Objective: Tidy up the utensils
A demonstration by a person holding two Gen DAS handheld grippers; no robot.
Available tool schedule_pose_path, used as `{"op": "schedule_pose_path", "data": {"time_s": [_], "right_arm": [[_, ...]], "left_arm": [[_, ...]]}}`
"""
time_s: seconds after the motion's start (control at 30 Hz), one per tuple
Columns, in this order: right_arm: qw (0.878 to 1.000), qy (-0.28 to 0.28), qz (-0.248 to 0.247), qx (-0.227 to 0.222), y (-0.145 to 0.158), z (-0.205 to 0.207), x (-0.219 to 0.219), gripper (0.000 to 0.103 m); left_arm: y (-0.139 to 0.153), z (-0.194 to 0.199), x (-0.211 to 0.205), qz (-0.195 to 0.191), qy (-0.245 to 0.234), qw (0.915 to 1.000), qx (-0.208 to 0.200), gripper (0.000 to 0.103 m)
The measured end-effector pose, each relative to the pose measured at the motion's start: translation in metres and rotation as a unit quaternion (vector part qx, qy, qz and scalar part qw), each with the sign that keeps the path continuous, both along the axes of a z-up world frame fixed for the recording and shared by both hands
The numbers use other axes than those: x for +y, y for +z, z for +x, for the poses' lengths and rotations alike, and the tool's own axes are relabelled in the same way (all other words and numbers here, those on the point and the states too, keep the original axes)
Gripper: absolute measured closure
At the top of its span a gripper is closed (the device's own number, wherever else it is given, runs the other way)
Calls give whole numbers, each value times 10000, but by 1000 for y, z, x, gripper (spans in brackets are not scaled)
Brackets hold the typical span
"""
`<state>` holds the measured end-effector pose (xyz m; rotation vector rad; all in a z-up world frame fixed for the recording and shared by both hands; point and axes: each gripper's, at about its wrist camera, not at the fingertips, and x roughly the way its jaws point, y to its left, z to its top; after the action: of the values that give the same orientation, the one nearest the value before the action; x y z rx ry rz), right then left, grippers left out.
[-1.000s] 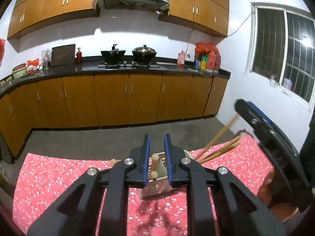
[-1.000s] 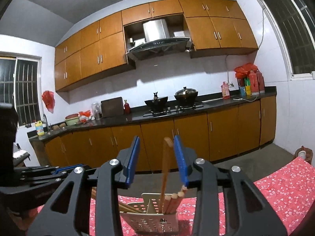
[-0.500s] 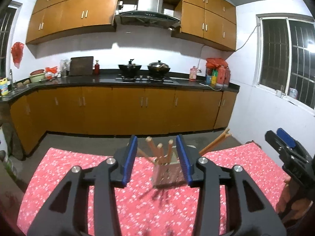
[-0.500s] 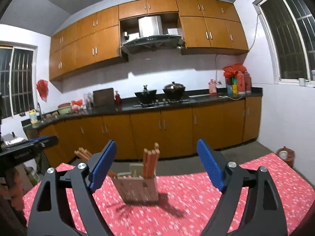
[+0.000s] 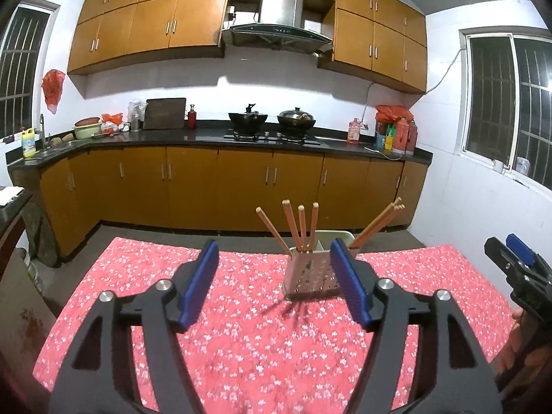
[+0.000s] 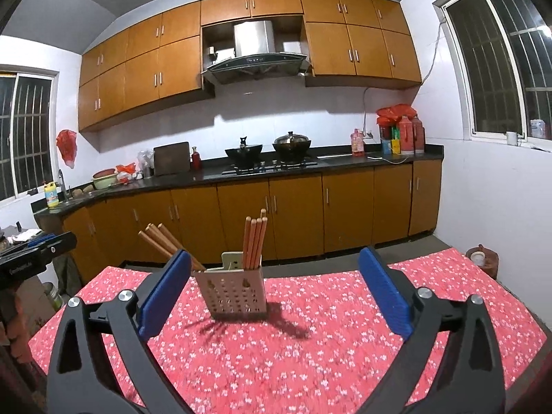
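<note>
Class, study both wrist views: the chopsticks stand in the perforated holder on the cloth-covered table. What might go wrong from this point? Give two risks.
1. One bundle of chopsticks leans far out over the holder rim. A passing left gripper or right gripper might catch it and tip the holder.
2. The holder stands on a loose-looking floral cloth; snagging the cloth could drag it. Both sets of jaws are opening with nothing gripped.
</note>
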<state>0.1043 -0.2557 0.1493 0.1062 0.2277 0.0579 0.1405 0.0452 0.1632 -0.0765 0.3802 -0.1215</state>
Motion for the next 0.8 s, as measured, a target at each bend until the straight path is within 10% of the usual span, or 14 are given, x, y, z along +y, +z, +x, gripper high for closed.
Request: {"op": "schedule_pose_path", "data": {"time_s": [0.8], "right_arm": [[9992,372,-55,110,-62,-92,13,2]], "left_arm": [[-60,-106,-8,15,313,9993,-227,4]]}}
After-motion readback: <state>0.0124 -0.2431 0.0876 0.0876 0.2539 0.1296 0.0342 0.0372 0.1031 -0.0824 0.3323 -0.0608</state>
